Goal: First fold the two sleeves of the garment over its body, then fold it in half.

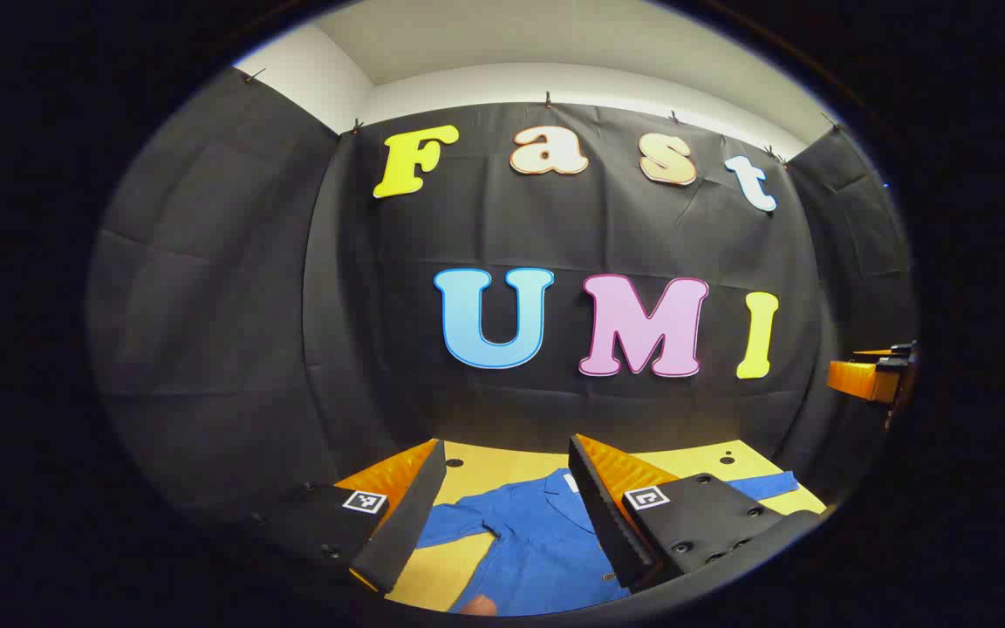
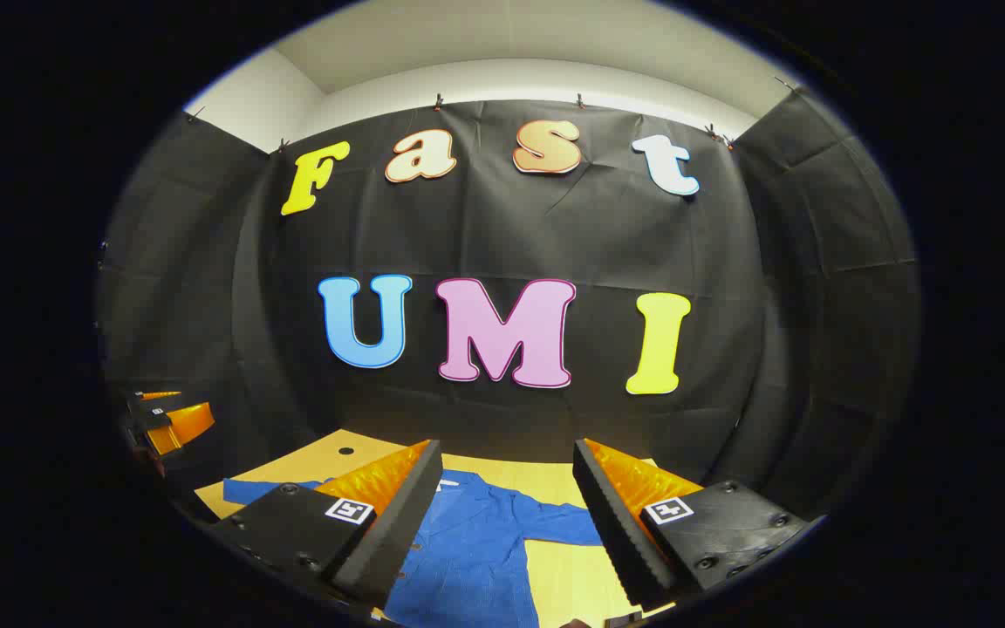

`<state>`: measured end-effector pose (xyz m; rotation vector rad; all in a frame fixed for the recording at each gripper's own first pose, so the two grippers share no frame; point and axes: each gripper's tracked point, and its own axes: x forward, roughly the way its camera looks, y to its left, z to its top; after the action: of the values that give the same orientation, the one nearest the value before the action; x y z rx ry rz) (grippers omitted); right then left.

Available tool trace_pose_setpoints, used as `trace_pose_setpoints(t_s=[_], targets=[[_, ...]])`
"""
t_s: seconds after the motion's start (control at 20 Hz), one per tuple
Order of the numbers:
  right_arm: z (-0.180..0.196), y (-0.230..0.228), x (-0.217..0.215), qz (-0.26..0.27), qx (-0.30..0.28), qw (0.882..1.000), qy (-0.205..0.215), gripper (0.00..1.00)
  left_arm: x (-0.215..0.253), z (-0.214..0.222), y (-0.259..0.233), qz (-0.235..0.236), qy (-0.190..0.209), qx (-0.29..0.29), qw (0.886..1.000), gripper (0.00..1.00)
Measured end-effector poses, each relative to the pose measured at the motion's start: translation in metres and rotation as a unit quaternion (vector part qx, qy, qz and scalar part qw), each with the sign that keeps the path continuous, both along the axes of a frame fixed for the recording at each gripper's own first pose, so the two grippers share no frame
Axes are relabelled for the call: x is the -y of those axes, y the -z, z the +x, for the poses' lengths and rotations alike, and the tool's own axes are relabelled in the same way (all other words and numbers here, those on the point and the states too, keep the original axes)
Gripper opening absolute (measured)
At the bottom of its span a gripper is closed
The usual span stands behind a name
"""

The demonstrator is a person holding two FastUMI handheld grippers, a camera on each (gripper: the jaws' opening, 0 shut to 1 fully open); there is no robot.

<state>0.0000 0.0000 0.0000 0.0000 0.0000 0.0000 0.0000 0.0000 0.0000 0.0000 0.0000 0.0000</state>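
- The worktop (image 1: 511,467), a pale wooden board with small dark holes near its far edge, carries the task's thing; its near edge is cut off in both views
- The garment (image 1: 537,541), a blue shirt, lies flat in the middle of the worktop, collar toward the far edge, both sleeves spread outward and not yet folded (so the first step looks unstarted); its hem is hidden below the frame
- The left gripper (image 1: 507,515) hangs above the shirt's body, jaws spread wide and grasping nothing; probably poised to choose a sleeve
- The right gripper (image 2: 507,519) is likewise released and empty, held over the shirt; one sleeve runs behind its finger, so the cuff is hard to make out
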Motion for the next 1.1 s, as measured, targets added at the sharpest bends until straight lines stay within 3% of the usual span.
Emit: trace_pose_setpoints(t_s=[0.35,0.4,0.45,1.05,1.1], targets=[[0.000,-0.003,0.010,-0.017,0.003,1.000,0.009,0.96,0.013,0.006,0.001,0.005,0.012,-0.003,1.000,0.81],[0.001,-0.003,0.009,-0.017,0.000,1.000,0.008,0.91,0.012,0.007,0.002,0.007,0.011,-0.006,1.000,0.80],[0.000,0.001,0.008,-0.015,-0.003,1.000,0.008,0.96,0.012,0.008,0.004,0.007,0.011,-0.007,1.000,0.80],[0.002,0.006,0.009,-0.023,-0.011,1.000,0.012,0.95,0.005,0.001,-0.004,0.008,0.002,0.006,1.000,0.81],[0.003,0.008,0.011,-0.025,-0.014,1.000,0.012,0.92,0.004,0.000,-0.004,0.008,0.002,0.007,1.000,0.81]])
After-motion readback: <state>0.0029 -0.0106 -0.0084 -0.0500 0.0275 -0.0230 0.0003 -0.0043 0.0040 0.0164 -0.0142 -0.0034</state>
